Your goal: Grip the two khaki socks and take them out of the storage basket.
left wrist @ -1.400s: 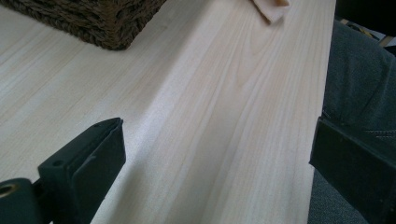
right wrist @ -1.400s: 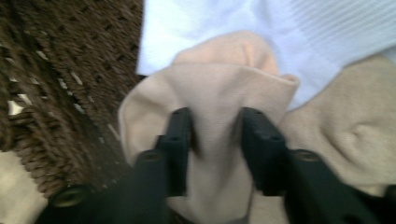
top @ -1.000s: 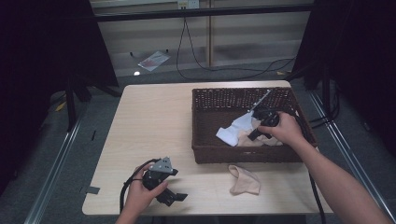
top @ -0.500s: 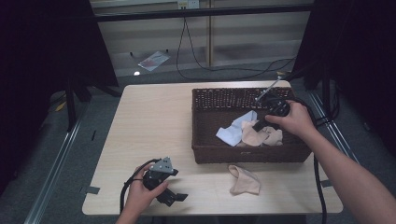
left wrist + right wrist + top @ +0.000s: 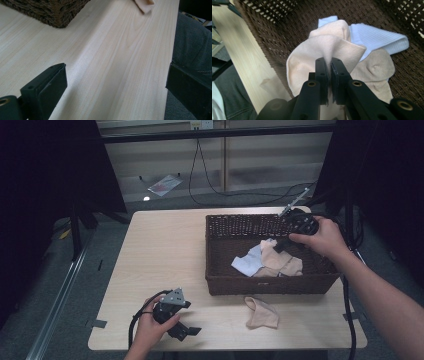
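My right gripper [image 5: 280, 245] hangs over the dark wicker basket [image 5: 270, 284], its jaws shut on a fold of a beige sock [image 5: 271, 257]. In the right gripper view the jaws [image 5: 328, 61] pinch that beige sock [image 5: 312, 57], which hangs above a white sock [image 5: 374, 37] and another beige sock [image 5: 377, 67] on the basket floor. My left gripper [image 5: 186, 331] rests on the table near its front left edge. Its jaws [image 5: 116, 72] stand wide open with bare wood between them.
A third beige sock [image 5: 261, 312] lies on the wooden table [image 5: 165, 250] just in front of the basket, and its tip [image 5: 145, 4] shows in the left gripper view. A cable trails off the table's right side. The floor behind holds cables and dark stands.
My right gripper has risen and drifted toward the basket's far right corner, pulling the beige sock up off the pile. The left gripper has stayed put.
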Motion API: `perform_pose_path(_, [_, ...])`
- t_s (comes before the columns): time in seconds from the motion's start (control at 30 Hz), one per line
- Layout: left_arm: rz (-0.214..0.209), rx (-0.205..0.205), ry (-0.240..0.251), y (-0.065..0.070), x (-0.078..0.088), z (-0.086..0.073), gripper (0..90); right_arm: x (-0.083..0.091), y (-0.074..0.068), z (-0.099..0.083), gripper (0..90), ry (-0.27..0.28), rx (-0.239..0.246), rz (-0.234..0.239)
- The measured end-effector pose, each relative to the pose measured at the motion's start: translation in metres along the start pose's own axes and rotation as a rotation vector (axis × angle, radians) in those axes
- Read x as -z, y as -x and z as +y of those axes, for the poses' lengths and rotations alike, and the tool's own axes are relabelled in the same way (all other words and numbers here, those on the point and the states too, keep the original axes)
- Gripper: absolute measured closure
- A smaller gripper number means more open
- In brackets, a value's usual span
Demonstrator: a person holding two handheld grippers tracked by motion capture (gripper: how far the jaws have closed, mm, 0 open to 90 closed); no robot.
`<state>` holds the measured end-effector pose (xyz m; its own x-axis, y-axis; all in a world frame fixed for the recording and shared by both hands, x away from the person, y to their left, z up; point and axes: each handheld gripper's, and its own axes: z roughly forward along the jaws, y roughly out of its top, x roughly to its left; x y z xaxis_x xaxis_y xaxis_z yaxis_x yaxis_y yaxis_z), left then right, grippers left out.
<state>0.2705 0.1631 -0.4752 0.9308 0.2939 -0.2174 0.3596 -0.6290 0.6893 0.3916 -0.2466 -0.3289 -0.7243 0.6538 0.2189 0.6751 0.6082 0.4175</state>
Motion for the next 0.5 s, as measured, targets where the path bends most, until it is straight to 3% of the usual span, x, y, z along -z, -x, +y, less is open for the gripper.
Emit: perform_pose_path(0.5, [0.000, 0.004, 0.007, 0.000, 0.000, 0.000, 3.1, 0.029, -0.015, 0.004, 85.2, 0.035, 0.029, 0.022])
